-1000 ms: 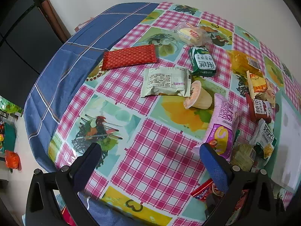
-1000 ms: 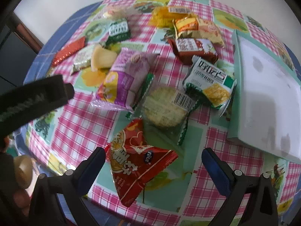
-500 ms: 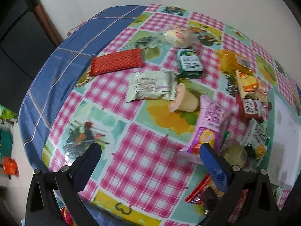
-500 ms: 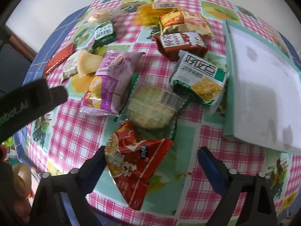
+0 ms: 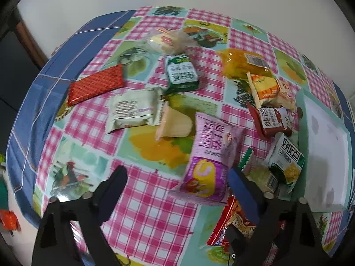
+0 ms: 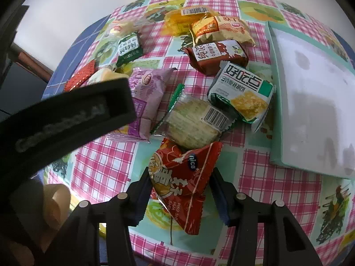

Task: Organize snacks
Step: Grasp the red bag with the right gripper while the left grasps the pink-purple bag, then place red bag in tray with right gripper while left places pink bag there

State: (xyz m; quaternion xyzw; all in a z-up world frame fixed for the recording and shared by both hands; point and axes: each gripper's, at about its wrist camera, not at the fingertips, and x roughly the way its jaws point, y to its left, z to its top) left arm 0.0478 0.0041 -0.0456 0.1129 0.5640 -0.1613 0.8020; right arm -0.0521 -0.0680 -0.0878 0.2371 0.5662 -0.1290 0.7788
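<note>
Between the right tongs (image 6: 180, 189) sits a red packet (image 6: 180, 177), at the near edge of the table (image 6: 106, 166); the jaws are closing on its sides and the pads look to be touching it, with the packet's far end resting on the cloth. Left tongs (image 5: 177, 182) hang over bare cloth further left, jaws wide but closing, nothing between them; a purple bag (image 5: 210, 155) lies just beside the right finger. Beyond lie a round cracker pack (image 6: 195, 122), a green-white pack (image 6: 241, 93), a brown pack (image 6: 218, 54), orange packs and a green pouch (image 5: 182, 73), scattered and partly overlapping. A pale tray (image 6: 310, 99) on the right stands empty. Judging by this, sorting has hardly begun: no snack is in the tray, and every one remains to be moved
</note>
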